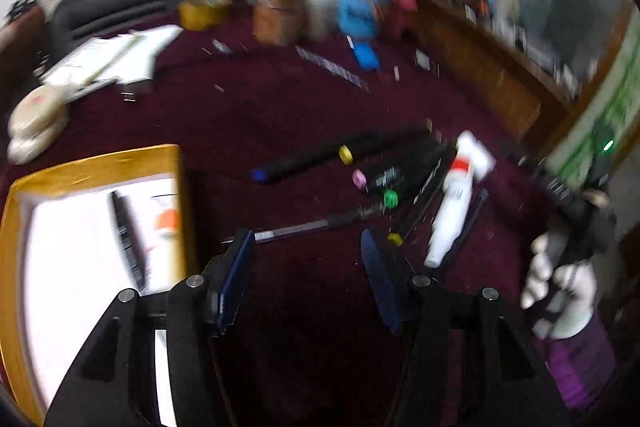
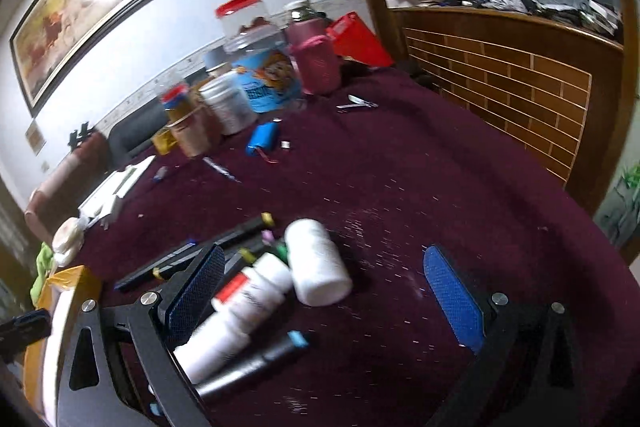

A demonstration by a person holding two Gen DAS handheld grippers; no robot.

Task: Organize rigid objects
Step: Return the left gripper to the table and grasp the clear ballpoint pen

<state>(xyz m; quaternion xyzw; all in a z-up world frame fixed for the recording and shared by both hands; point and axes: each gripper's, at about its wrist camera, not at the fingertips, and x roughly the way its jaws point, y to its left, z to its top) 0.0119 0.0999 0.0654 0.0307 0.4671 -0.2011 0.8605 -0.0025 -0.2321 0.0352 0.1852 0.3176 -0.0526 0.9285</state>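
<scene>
The loose pile is the reference point: black markers (image 1: 344, 155) with coloured caps lie side by side, with white bottles (image 2: 316, 261) against them, all flat on the maroon cloth (image 2: 400, 179). They appear gathered for sorting; several items already lie in the yellow-rimmed tray (image 1: 100, 163), so part of the job looks done.

The left gripper (image 1: 308, 255) hangs just short of the pile, jaws parted and empty; a thin pen (image 1: 304, 227) lies across the gap beyond its tips.

The right gripper (image 2: 320, 283) stands over the pile's bottle side, jaws spread wide and gripping nothing, one bottle lying between them untouched.

The tray sits beside the pile, on the left gripper's side. Beyond the pile the cloth is open up to the jars (image 2: 256, 67); the wooden screen (image 2: 520, 87) bounds the far side.
</scene>
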